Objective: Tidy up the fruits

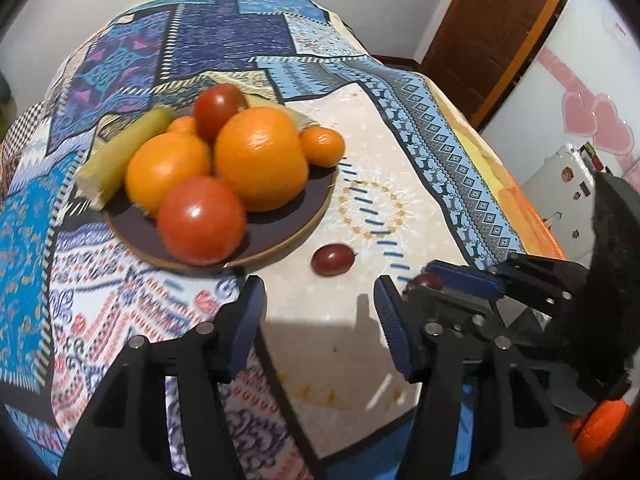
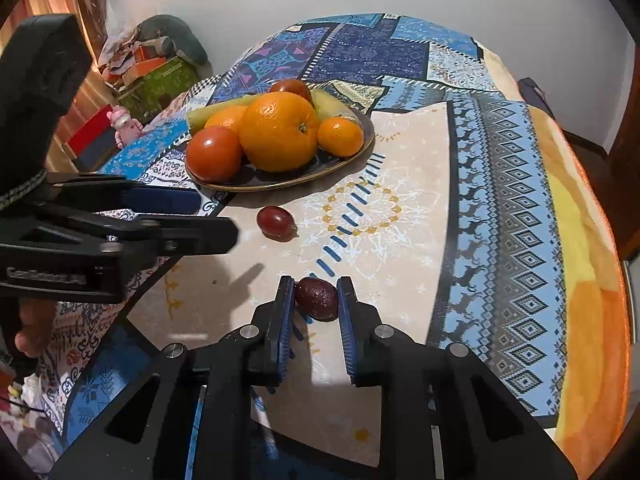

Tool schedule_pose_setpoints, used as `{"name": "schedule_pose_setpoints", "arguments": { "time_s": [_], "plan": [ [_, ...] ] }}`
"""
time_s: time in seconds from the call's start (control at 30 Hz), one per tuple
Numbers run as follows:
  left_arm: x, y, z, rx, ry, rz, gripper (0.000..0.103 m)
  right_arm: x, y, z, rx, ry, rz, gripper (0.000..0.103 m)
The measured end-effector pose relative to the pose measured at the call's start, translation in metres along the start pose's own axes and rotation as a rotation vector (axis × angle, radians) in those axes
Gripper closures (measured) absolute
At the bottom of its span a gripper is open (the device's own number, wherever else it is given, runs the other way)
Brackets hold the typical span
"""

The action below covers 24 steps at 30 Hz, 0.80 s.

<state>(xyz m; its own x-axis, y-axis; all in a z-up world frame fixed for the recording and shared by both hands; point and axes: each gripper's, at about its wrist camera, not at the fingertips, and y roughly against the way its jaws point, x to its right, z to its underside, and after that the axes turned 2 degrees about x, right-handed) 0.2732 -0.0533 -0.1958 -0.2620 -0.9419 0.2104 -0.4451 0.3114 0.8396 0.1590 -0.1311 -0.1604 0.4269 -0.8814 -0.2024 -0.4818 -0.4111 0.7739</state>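
Note:
A dark plate (image 1: 280, 240) holds two big oranges (image 1: 260, 156), small oranges, tomatoes (image 1: 200, 220) and yellow bananas (image 1: 120, 152). On the cloth in front of the plate (image 2: 288, 186) lies a loose small red fruit (image 1: 333, 259) (image 2: 276, 222). My left gripper (image 1: 320, 292) stands open above the cloth just short of it, with nothing between its fingers; in the right wrist view the left gripper (image 2: 216, 218) reaches in from the left. My right gripper (image 2: 315, 292) is shut on a second, darker red fruit (image 2: 317, 298) resting on the cloth; this held fruit (image 1: 429, 280) peeks out between the blue pads.
The patterned tablecloth (image 2: 500, 200) covers a round-edged table that drops off at the right and near sides. Boxes and clutter (image 2: 152, 76) sit on the floor at the left. A brown door (image 1: 492, 32) and a white fridge (image 1: 568, 184) stand beyond the table.

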Motion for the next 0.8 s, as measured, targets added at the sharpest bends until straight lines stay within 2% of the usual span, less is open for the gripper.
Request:
{"name": "schedule_pose_setpoints", "arguments": {
  "time_s": [0.17,0.23,0.3,0.57,0.8],
  "plan": [
    [0.012,-0.022,-0.008,-0.026,-0.03,-0.012,0.054,0.013,0.014,-0.001,0.031,-0.045,0.002,0.083],
    [0.015,-0.029,-0.009,-0.032,-0.042,-0.023,0.067,0.019,0.019,-0.003,0.044,-0.063,0.004,0.083],
    [0.016,-0.034,-0.009,-0.031,-0.052,-0.039,0.073,0.023,0.023,-0.004,0.056,-0.075,0.006,0.083],
    [0.012,-0.027,-0.008,-0.019,-0.042,-0.023,0.076,0.023,0.025,-0.008,0.069,-0.08,0.003,0.083],
    [-0.003,0.019,-0.009,0.064,0.008,-0.002,0.076,0.014,0.027,-0.027,0.102,-0.05,-0.005,0.083]
  ]
}}
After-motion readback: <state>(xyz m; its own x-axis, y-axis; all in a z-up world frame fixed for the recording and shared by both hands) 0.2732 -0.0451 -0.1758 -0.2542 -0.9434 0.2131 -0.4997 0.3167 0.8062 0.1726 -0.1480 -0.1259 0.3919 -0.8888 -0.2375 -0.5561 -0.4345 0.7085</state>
